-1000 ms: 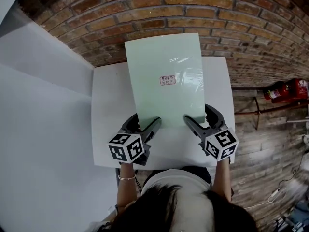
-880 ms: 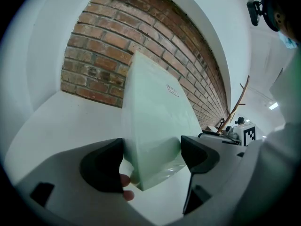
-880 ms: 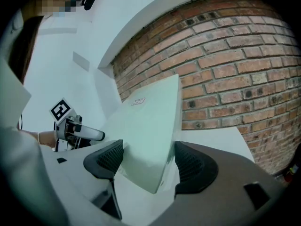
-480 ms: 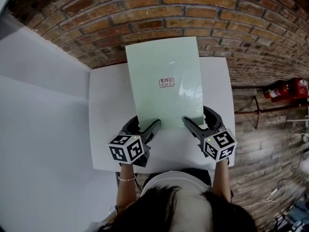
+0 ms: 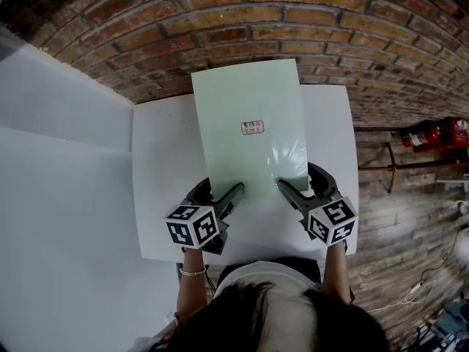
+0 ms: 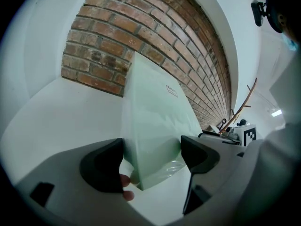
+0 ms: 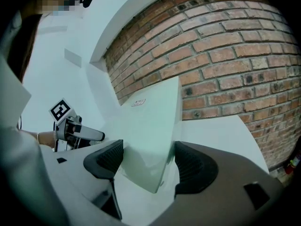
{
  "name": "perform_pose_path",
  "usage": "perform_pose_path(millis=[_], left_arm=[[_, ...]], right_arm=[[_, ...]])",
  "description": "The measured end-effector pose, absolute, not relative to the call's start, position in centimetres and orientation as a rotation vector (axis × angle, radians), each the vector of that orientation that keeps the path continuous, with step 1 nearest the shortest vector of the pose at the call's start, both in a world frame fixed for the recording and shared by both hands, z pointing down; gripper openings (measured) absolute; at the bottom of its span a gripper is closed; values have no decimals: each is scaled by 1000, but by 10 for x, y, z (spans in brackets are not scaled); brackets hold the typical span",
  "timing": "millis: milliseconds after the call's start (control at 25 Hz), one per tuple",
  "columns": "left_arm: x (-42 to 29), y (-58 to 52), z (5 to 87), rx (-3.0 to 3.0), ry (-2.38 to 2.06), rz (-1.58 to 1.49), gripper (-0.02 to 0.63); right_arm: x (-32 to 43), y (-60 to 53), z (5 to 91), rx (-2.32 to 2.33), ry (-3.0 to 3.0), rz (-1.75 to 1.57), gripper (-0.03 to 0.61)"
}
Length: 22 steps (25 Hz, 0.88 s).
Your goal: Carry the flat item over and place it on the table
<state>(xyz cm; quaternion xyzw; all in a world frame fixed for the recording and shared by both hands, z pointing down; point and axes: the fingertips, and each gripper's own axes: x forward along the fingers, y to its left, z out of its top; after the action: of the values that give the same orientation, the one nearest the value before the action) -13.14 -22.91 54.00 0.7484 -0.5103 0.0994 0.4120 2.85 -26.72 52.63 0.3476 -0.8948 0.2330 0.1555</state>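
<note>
Step in hand: carry is at its end, set-down pending. Pale green flat sheet (image 5: 249,134) is held over the white table (image 5: 165,167), near edge low and far edge reaching up in front of the brick wall (image 5: 220,20); small label (image 5: 252,127) faces up. Left gripper (image 5: 220,191) is clamped on the near-left corner and right gripper (image 5: 299,182) on the near-right corner, sheet between each pair of jaws. Next move, as judged: lower the far edge flat onto the table, both sides level, then release.
</note>
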Motion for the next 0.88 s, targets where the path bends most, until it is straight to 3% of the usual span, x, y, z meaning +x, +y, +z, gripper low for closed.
perform_pose_path(millis=[880], left_arm=[[-133, -237, 574, 1809, -1236, 277, 388]], right_arm=[[27, -275, 560, 987, -2498, 759, 350]])
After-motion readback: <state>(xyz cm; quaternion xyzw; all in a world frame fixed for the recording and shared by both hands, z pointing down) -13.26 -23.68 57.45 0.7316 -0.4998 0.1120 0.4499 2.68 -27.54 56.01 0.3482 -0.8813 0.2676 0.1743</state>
